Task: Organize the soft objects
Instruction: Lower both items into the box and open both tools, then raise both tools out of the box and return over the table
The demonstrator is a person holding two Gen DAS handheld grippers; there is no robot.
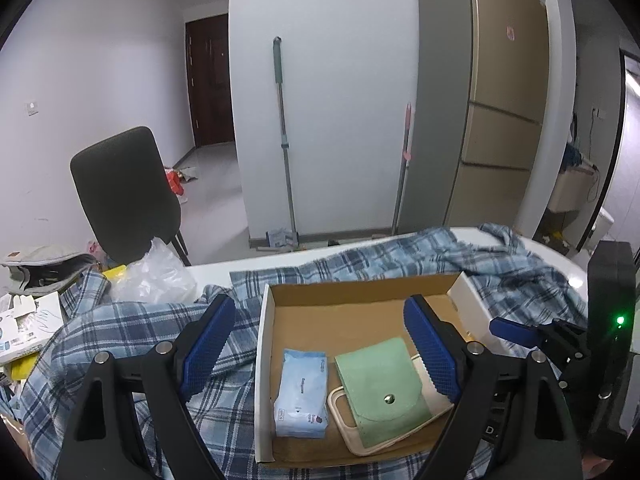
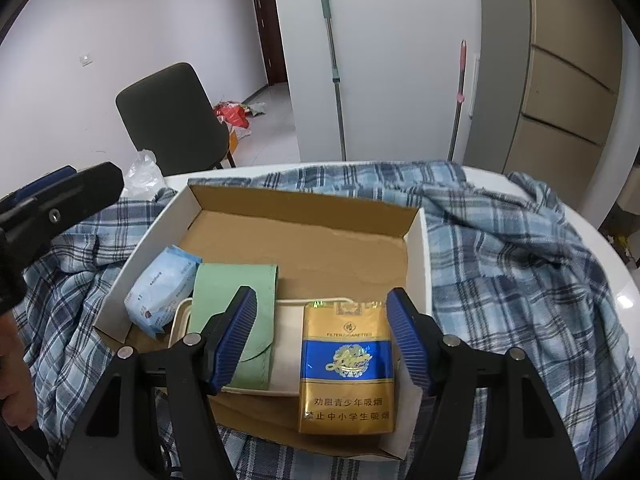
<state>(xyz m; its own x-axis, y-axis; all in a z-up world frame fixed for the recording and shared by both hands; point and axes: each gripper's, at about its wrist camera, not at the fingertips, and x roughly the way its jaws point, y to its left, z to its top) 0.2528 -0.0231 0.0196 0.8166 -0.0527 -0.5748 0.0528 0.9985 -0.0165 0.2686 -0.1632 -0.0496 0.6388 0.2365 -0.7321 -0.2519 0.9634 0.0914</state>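
An open cardboard box (image 1: 266,320) (image 2: 416,236) sits on a blue plaid cloth (image 1: 120,328) (image 2: 512,264). In it lie a blue tissue pack (image 1: 301,394) (image 2: 160,284), a green felt pouch (image 1: 384,392) (image 2: 224,292) on a cream tray (image 1: 340,412) (image 2: 286,336), and a gold and blue cigarette pack (image 2: 346,368). My left gripper (image 1: 318,346) is open over the box's left wall. My right gripper (image 2: 322,338) is open, its fingers either side of the cigarette pack and apart from it.
A dark chair (image 1: 124,196) (image 2: 172,120) stands behind the white table (image 1: 560,264). A clear plastic bag (image 1: 156,276) and clutter (image 1: 32,300) lie at the table's left. Two mops (image 1: 286,140) lean on the wall by a fridge (image 1: 504,100).
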